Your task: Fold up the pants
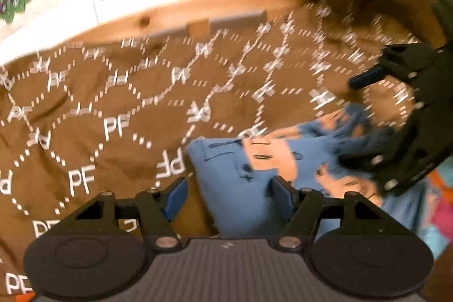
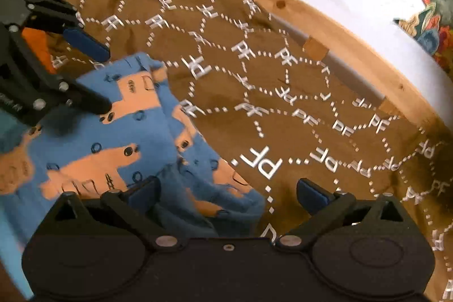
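Lying on the brown cloth (image 2: 283, 92) with white PF letters, the blue pants (image 2: 113, 137) with orange animal shapes are bunched in a soft heap. Both grippers are wide apart with nothing held. The right gripper (image 2: 229, 191) has a pants corner between its fingers, so it looks nearest. The left gripper (image 1: 229, 188) sits over the other edge. A wooden rim (image 2: 354, 27) runs behind.

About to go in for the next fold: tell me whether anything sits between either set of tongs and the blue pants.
Nothing visible does. The blue pants lie bare on the brown PF-print cloth, right under both open tongs: the left tongs and the right tongs. No other item covers them.
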A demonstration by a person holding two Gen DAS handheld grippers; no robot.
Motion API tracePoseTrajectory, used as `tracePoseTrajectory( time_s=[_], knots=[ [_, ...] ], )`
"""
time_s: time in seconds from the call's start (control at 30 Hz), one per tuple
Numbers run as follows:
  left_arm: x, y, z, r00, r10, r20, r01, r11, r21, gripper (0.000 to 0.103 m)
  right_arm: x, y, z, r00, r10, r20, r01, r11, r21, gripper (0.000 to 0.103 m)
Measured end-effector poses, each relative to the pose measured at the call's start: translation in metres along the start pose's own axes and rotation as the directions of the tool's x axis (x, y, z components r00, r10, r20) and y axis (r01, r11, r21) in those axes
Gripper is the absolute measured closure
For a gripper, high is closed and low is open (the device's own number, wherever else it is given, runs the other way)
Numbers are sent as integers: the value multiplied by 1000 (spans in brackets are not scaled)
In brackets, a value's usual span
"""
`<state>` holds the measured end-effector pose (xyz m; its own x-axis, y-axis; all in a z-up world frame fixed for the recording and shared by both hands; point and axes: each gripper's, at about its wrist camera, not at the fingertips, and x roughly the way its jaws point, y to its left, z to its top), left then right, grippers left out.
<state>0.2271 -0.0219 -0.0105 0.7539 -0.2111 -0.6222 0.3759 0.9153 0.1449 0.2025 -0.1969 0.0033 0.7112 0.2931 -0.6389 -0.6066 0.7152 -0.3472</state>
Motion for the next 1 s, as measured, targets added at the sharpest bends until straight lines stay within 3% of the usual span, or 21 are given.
tracePoseTrajectory(
  time_s=[0.13,0.23,0.37,0.5,0.57,0.63,0.73,0.87,1.0],
  knots=[
    [0,4,-7,1000,-2,14,2,1000,-10,28,0,-7,-8,1000,15,23,-16,997,72,1],
    [-21,9,-9,999,-8,53,12,997,-75,27,-22,-7,-11,997,-3,78,-6,994,105,1],
    [-50,11,-24,998,-39,49,46,988,-147,13,-48,-7,-17,989,62,136,-82,986,147,1],
    [-52,-3,-48,997,-61,-47,52,985,-163,11,-54,9,-30,991,50,120,-64,991,121,1],
    [-42,-11,-59,993,-23,-119,8,992,-124,12,-45,18,-38,999,-18,50,12,993,115,1],
    [-41,-12,-68,992,-26,-127,8,991,-135,11,-40,17,-46,998,-56,11,54,988,145,1],
    [-48,-7,-70,991,-18,-131,-5,986,-167,3,-46,6,-54,999,-30,15,26,973,228,1],
    [-53,-4,-70,989,-27,-148,-3,981,-194,0,-59,-1,-55,999,15,31,-21,974,227,1],
    [-55,-8,-70,985,-34,-168,-1,979,-202,0,-69,-15,-41,996,82,-19,-77,978,194,1]
  ],
)
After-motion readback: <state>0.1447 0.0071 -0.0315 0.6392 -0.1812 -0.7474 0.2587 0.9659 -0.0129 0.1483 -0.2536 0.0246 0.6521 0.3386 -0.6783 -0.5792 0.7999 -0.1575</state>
